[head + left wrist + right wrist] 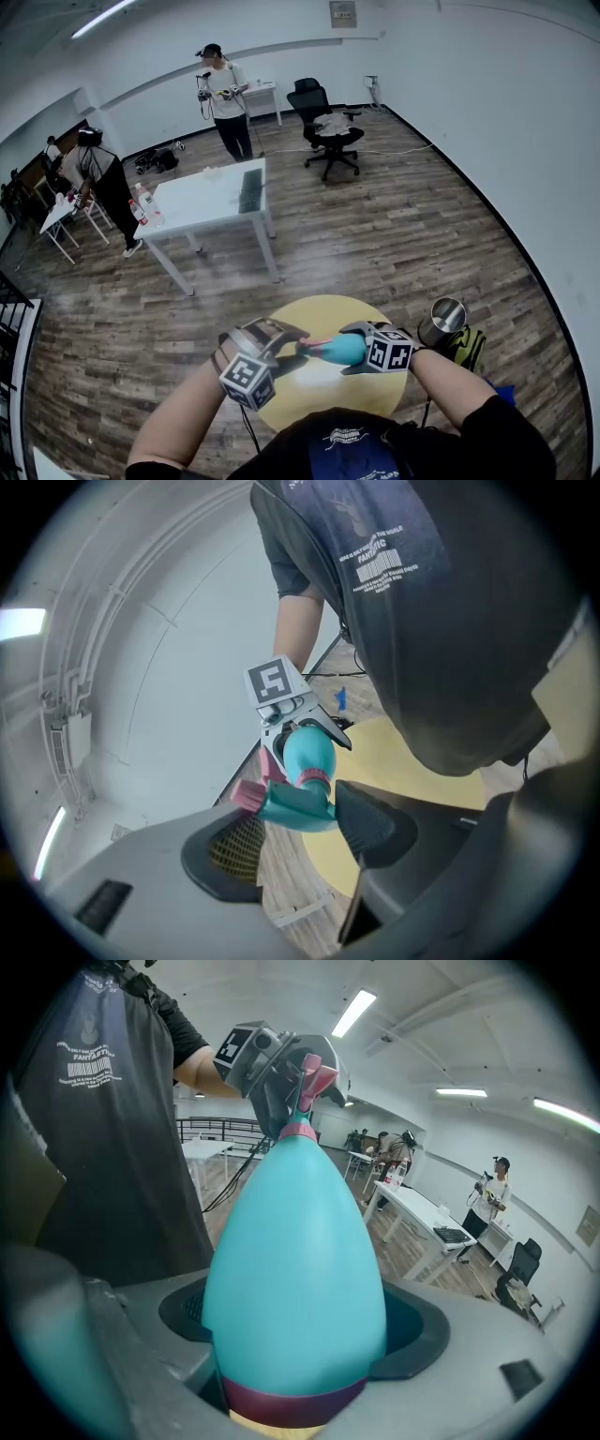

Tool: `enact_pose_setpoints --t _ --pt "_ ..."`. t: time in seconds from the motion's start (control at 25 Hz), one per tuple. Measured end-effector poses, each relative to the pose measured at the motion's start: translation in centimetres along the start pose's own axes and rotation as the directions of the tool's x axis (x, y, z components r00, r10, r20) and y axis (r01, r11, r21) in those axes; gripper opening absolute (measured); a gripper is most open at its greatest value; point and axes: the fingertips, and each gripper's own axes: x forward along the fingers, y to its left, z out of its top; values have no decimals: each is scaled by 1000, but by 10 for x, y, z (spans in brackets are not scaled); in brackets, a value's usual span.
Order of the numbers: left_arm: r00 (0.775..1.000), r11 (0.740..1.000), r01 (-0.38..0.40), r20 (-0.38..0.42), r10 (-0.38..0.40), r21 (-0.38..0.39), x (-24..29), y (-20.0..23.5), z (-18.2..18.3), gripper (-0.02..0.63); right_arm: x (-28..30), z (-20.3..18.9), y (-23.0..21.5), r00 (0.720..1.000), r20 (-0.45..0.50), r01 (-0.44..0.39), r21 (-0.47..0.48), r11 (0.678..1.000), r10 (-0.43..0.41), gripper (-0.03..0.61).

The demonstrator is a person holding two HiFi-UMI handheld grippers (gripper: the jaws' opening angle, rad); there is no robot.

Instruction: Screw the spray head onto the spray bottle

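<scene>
Bottle neck points straight at the left hand-held gripper (302, 816).
Low centre of the head view, above the round yellow bench (323, 314), the right hand-held gripper (300, 1372) pinches the teal egg-shaped plastic spray bottle (295, 1260) near its base. Its long axis runs leftward to the teal, pink-nozzled spray head (292, 803), clamped in the left jaws.
</scene>
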Motion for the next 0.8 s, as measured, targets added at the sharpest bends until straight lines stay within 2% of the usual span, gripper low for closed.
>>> enact_pose_setpoints --t 0.08,0.16,0.36,0.44,0.56,0.8 --pt "1000 998 0 19 2 -61 -3 5 2 272 0 2 0 1000 8 -9 9 1000 9 451" --pt "999 987 5 52 4 -158 -8 12 4 264 -1 4 -1 1000 21 -22 20 1000 21 451" --pt "992 930 27 125 20 -368 -16 11 9 230 -5 10 6 999 42 -28 14 999 28 453" --pt "988 884 34 148 40 -467 -16 12 5 227 -7 11 6 999 44 -18 18 1000 18 453" --pt "977 793 36 188 100 -608 -22 18 -2 232 -7 13 6 998 61 -11 22 1000 10 453" --pt "932 655 58 277 235 -754 -34 35 4 232 -17 28 0 993 115 21 56 998 -27 453"
